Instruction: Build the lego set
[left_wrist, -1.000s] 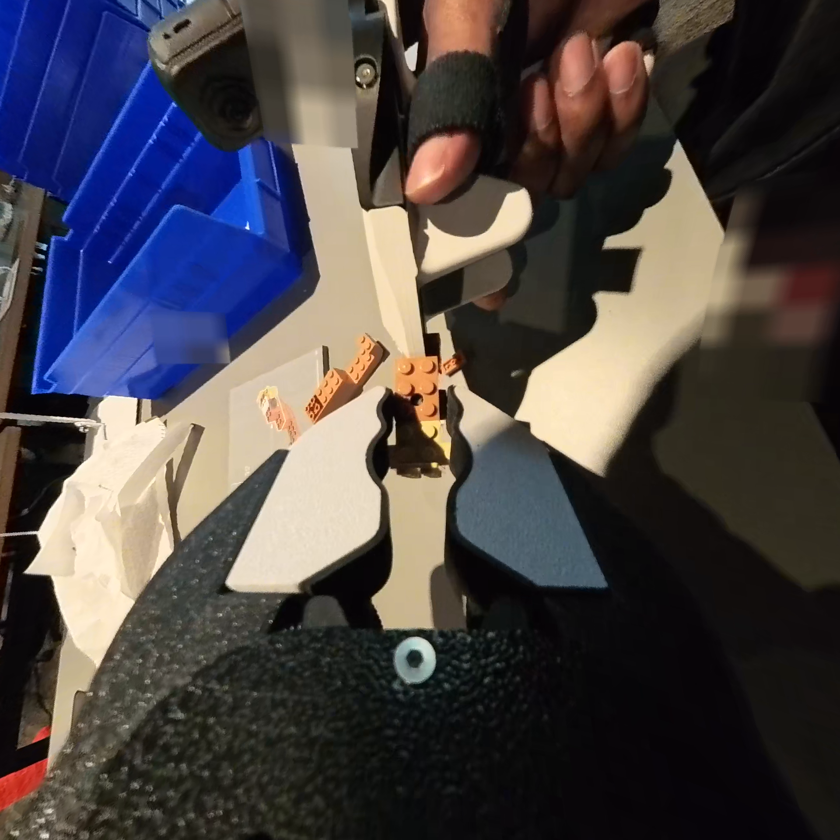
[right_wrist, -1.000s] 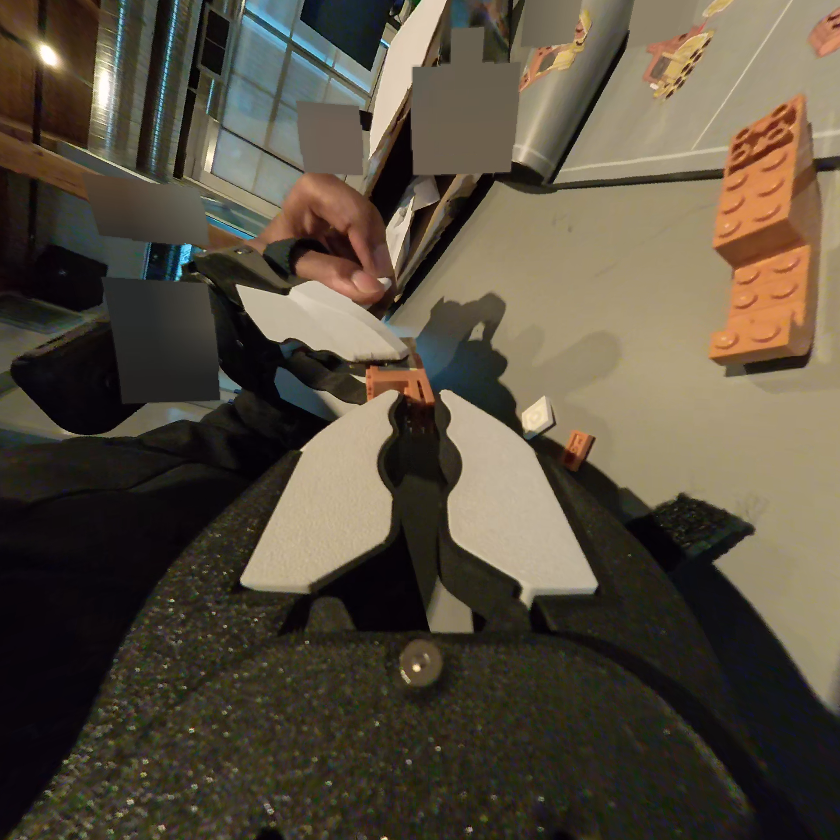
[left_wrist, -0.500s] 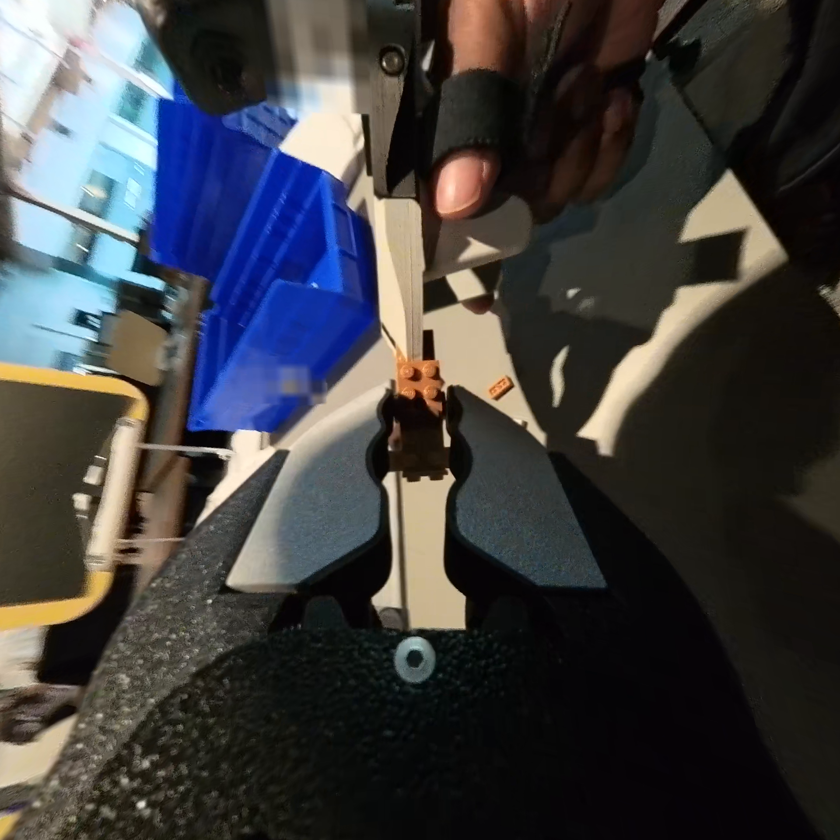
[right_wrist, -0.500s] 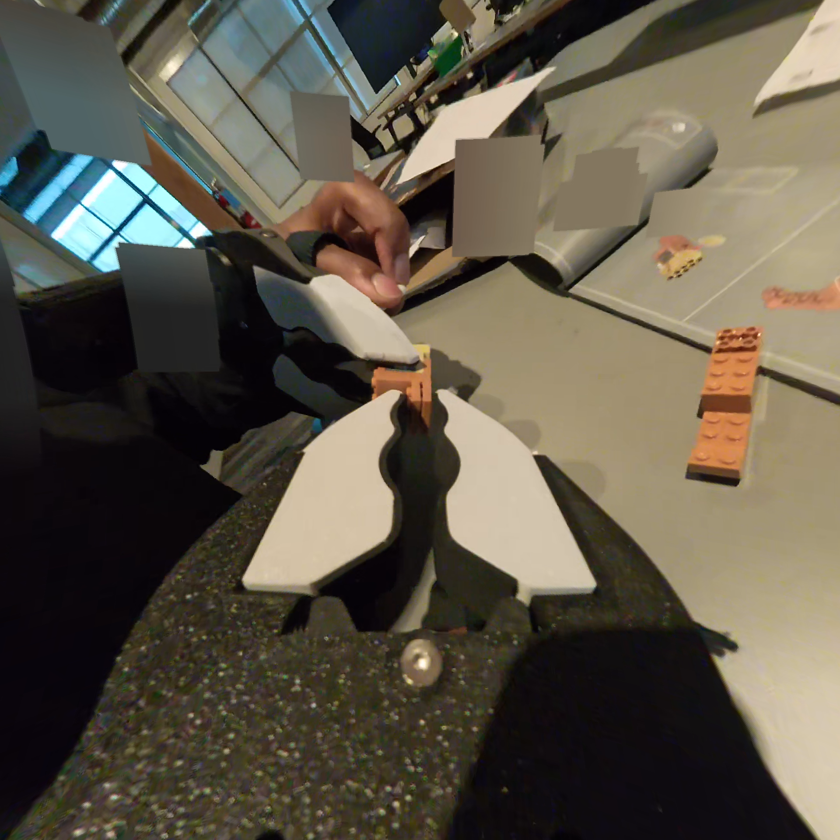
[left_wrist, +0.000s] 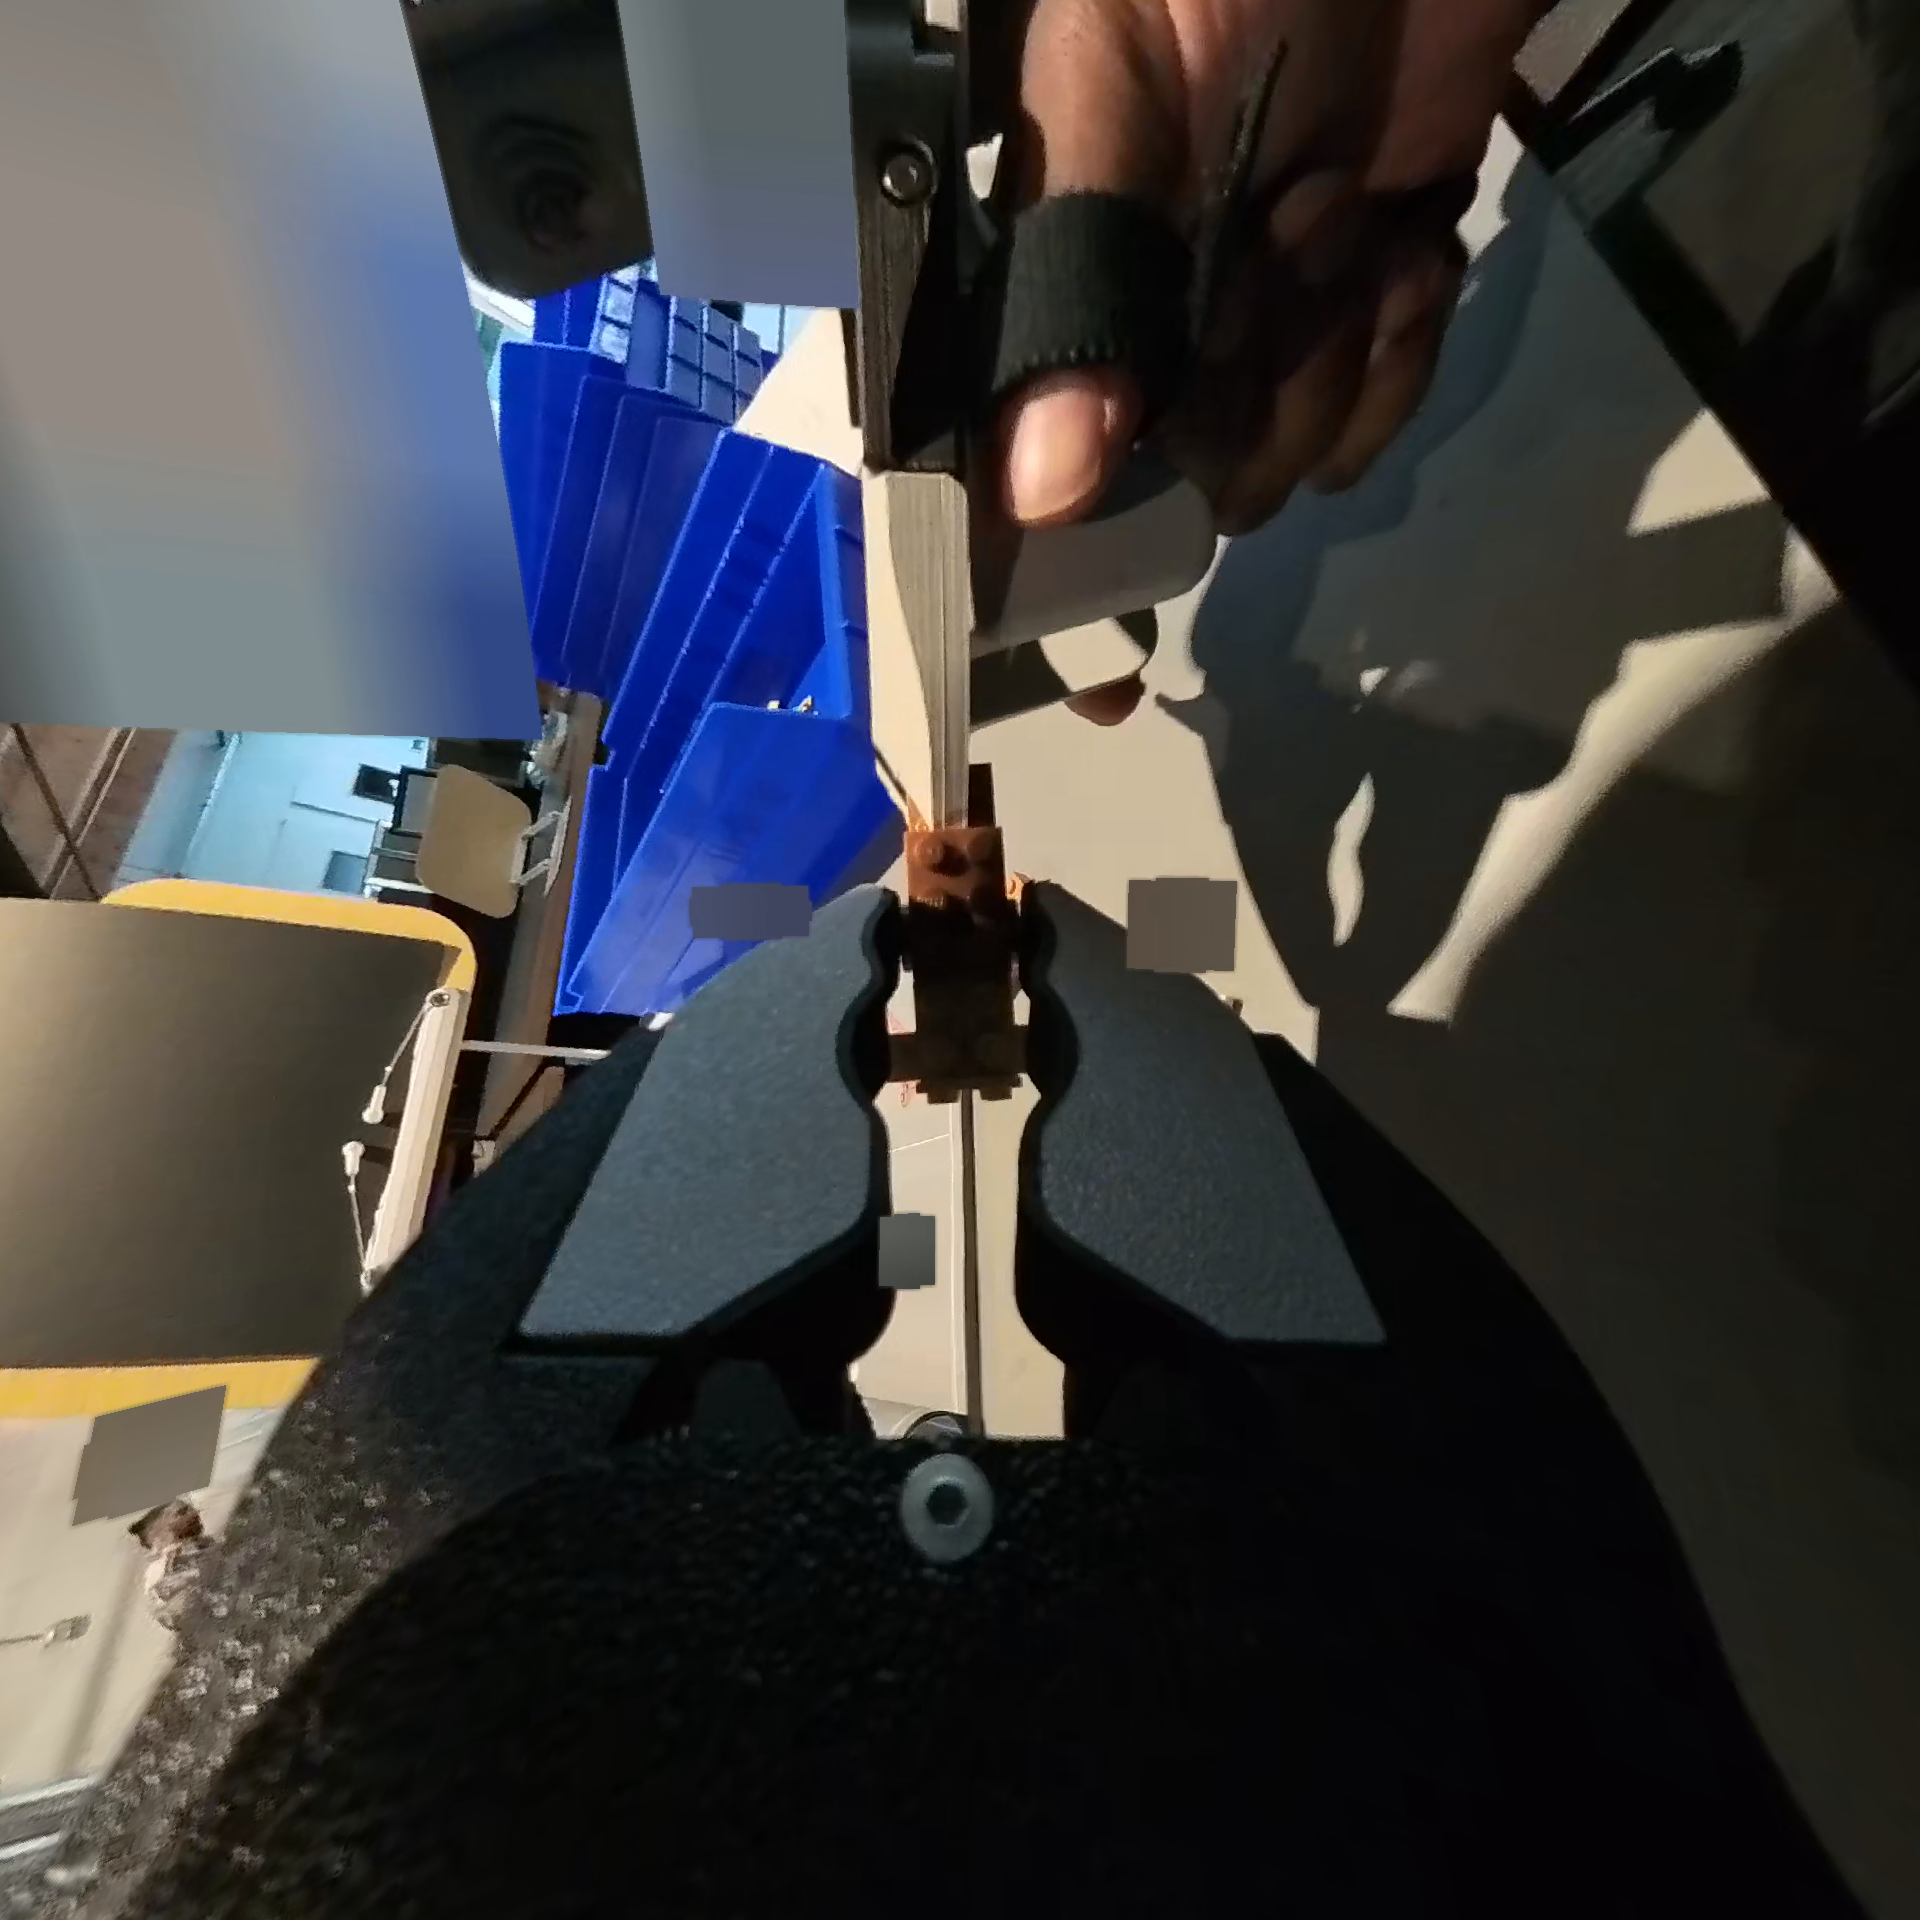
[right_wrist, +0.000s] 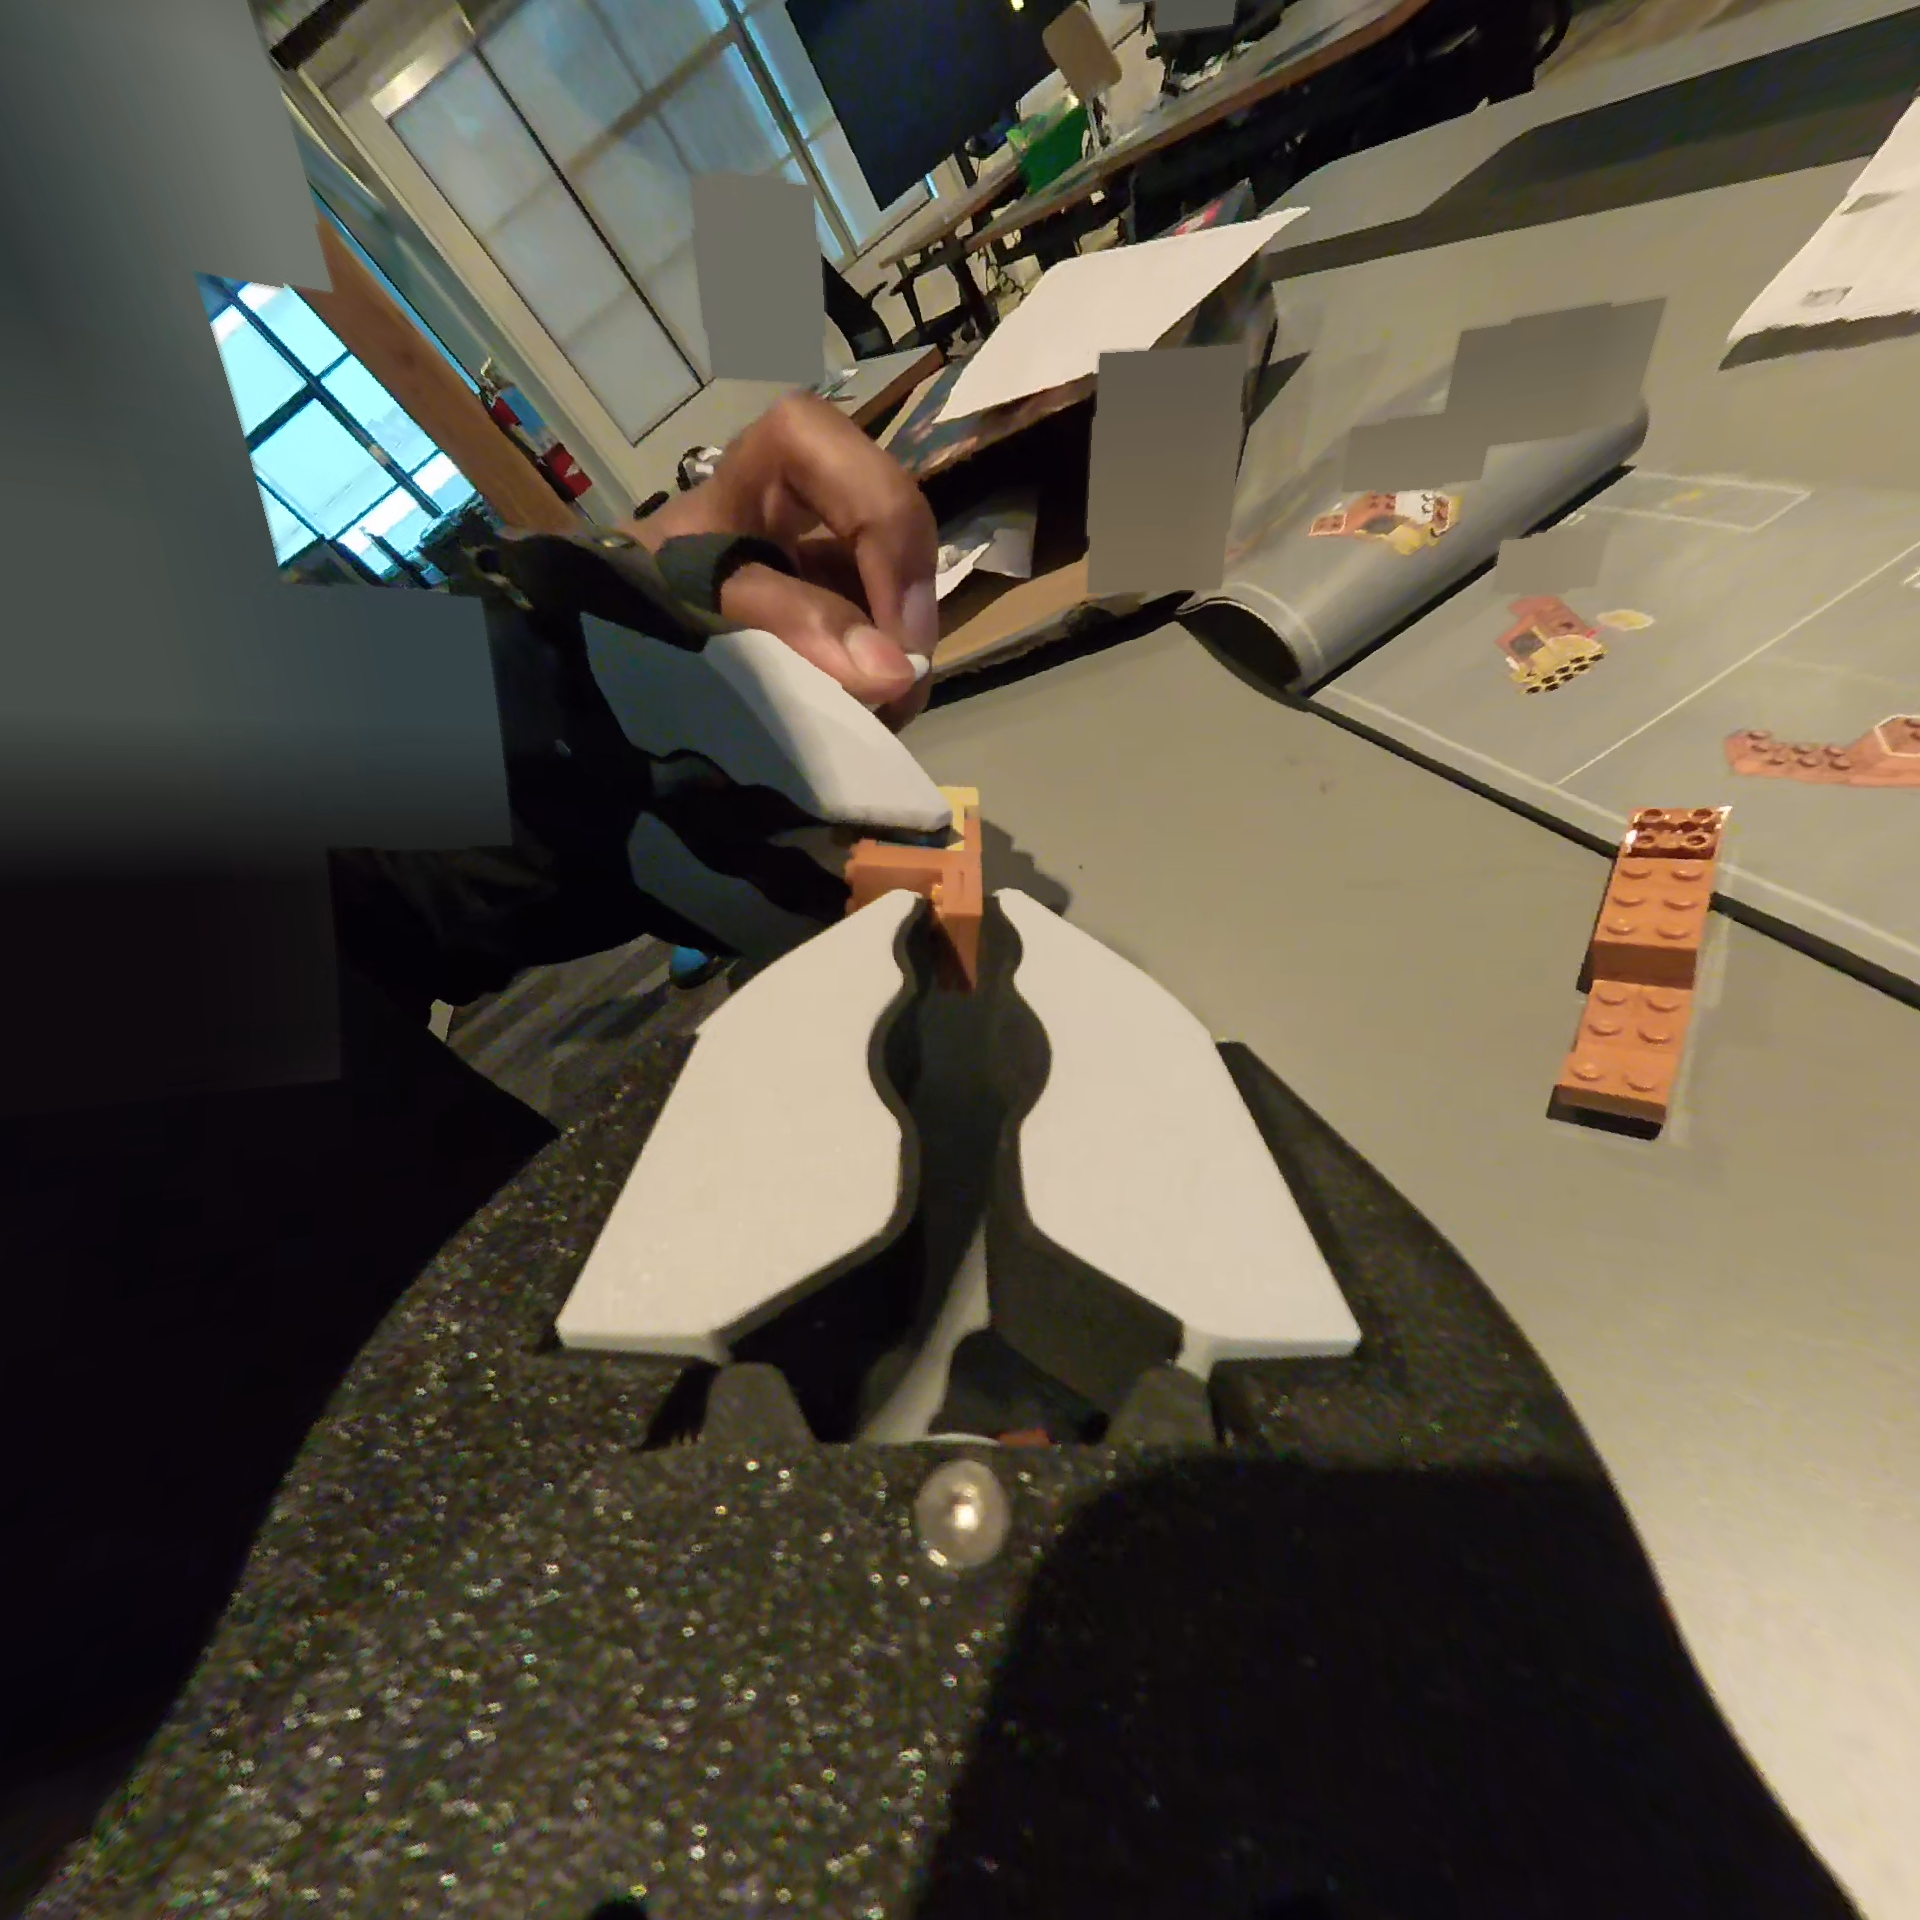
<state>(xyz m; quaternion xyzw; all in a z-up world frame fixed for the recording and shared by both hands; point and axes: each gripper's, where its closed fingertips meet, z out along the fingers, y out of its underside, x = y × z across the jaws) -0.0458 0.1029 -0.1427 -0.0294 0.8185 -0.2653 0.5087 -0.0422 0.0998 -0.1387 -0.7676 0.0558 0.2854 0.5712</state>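
In the left wrist view my left gripper (left_wrist: 958, 914) is shut on a small brown-orange lego assembly (left_wrist: 956, 977) held above the grey table (left_wrist: 1558, 935). The right gripper's fingers (left_wrist: 923, 623) come down edge-on from above and meet the assembly's studded top. In the right wrist view my right gripper (right_wrist: 961, 909) is shut on an orange piece (right_wrist: 961, 935) that joins the assembly (right_wrist: 894, 862), which has a yellow part (right_wrist: 961, 805) on top. The left gripper's fingers (right_wrist: 790, 748) clamp it from the left, with a hand behind.
Two orange bricks (right_wrist: 1652, 956) lie end to end on the table (right_wrist: 1299, 935) to the right, beside an open instruction booklet (right_wrist: 1558, 644). A cardboard box (right_wrist: 1039, 499) stands behind. Blue bins (left_wrist: 727, 675) and a yellow-rimmed chair (left_wrist: 208, 1091) are at the left. The grippers are tip to tip, or close to it.
Both grippers have tilted and swung together while still holding the assembly between them. The loose bricks on the table have left the left wrist view, and the room now shows.
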